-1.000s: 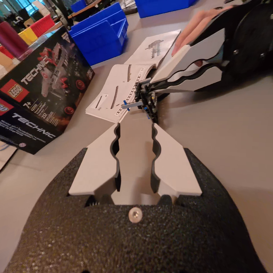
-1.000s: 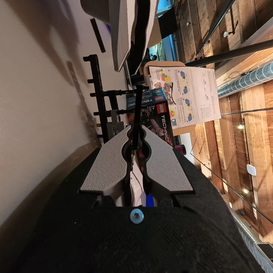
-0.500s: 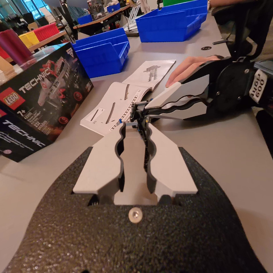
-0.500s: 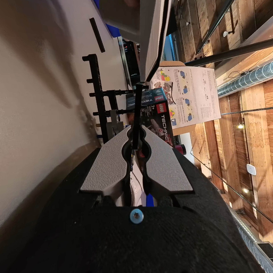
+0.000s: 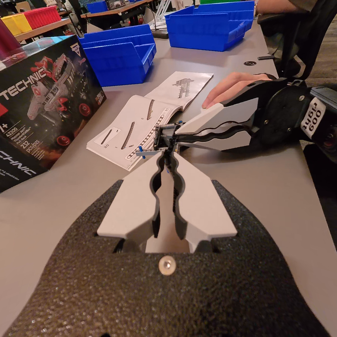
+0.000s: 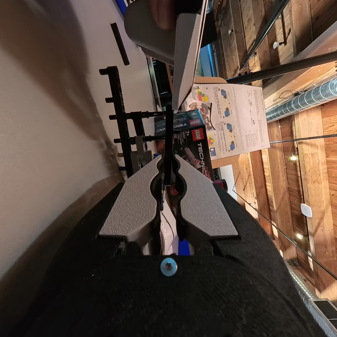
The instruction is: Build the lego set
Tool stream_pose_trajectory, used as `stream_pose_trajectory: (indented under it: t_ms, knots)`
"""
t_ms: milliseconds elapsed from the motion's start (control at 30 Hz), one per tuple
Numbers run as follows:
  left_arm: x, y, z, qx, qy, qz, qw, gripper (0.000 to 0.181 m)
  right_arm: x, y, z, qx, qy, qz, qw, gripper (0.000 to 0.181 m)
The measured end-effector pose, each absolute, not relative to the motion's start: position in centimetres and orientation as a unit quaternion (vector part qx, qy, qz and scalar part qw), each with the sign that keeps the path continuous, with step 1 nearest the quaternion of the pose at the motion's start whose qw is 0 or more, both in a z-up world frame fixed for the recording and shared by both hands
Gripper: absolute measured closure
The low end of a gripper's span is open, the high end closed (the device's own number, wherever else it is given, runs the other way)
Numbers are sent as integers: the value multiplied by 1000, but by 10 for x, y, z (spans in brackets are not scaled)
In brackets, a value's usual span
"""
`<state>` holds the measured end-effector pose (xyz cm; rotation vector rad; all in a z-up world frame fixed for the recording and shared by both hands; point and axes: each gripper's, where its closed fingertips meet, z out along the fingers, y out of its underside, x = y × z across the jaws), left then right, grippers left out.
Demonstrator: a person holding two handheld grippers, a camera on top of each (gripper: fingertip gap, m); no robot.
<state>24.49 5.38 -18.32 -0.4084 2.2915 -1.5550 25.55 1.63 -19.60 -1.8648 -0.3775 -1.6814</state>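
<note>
A small lego assembly (image 5: 161, 136) of black beams, grey parts, a spring and blue pins sits low over the grey table (image 5: 237, 200). My left gripper (image 5: 166, 156) is shut on a black beam (image 5: 168, 160) of it that runs back between the fingers. My right gripper (image 5: 177, 135) comes in from the right, turned on its side. In the right wrist view it (image 6: 168, 156) is shut on another black beam (image 6: 168, 136) of the assembly (image 6: 127, 127). The left gripper's fingers (image 6: 186, 63) meet that beam's far end.
An open instruction booklet (image 5: 145, 124) lies just behind the assembly. The lego box (image 5: 42, 102) stands at the left. Two blue bins (image 5: 118, 52) (image 5: 209, 27) stand farther back. A loose black beam (image 6: 120, 43) lies on the table. A person's hand (image 5: 228, 87) holds the right gripper.
My left gripper has moved forward onto the assembly and its jaws have closed from wide open onto the black beam. The right gripper has kept its hold and barely moved.
</note>
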Motion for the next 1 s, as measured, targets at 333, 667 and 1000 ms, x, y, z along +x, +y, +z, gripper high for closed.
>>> stream_pose_trajectory:
  t_ms: [333,667,1000]
  knots:
    - [242,55,-183,-143,811,-543,163,177,257,17,-197,-700,-146,-633,296,176]
    - [239,58,-187,-153,815,-541,143,177,256,19,-199,-700,-155,-632,294,176]
    - [232,52,-186,-199,818,-524,127,177,258,19,-199,-701,-152,-634,287,176]
